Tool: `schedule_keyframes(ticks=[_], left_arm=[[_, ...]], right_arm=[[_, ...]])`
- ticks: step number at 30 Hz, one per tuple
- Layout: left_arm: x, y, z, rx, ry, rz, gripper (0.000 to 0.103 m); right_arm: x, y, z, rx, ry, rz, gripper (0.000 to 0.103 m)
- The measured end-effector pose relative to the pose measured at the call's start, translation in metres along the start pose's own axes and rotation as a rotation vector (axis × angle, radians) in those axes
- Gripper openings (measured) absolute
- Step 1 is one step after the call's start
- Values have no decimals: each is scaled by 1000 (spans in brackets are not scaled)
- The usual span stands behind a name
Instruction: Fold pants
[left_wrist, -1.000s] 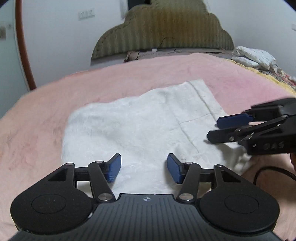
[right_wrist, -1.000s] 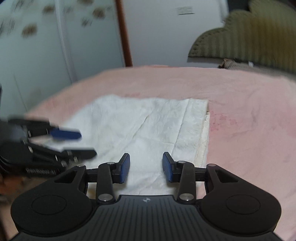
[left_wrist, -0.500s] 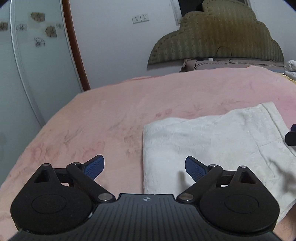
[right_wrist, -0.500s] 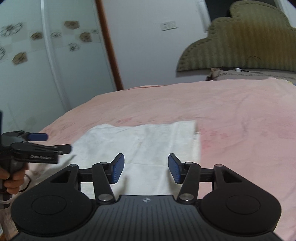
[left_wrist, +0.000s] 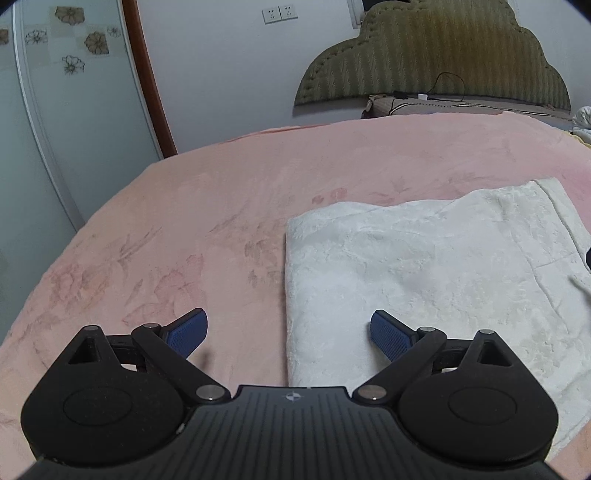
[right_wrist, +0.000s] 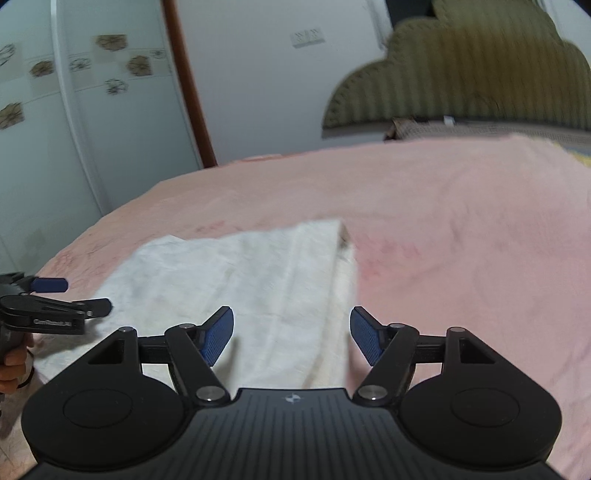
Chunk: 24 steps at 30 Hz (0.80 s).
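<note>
Folded white textured fabric pants (left_wrist: 424, 280) lie flat on the pink bed (left_wrist: 184, 229), near its foot edge, left hand-held gripper (left_wrist: 288, 334) wide and empty, right hand-held gripper (right_wrist: 291, 334) opening, freeing the cloth to settle

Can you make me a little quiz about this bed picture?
1. True or false: the left tool is squeezing the folded white textured pants.
2. What colour is the fuzzy flowered blanket under the pants? A green, B pink, C blue.
3. Fill in: the right tool has ____ between its blue pads.

Key
1. False: it stands wide open.
2. B.
3. Nothing; its jaws are opening, above the pants' edge.
</note>
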<state>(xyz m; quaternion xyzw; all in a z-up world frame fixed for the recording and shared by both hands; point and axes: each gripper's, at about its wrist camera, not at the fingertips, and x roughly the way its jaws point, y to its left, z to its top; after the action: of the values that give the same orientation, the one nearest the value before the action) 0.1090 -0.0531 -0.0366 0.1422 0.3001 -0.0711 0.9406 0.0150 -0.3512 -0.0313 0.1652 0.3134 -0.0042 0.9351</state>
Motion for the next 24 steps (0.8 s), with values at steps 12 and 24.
schedule_keyframes(ticks=[12,24], left_arm=[[29,42,5,-165,127,-336,96],[93,100,-1,-445,235,-871,96]], right_arm=[[22,-48,-1,189,114,221,71],[80,-82,31,275,288,652,74]])
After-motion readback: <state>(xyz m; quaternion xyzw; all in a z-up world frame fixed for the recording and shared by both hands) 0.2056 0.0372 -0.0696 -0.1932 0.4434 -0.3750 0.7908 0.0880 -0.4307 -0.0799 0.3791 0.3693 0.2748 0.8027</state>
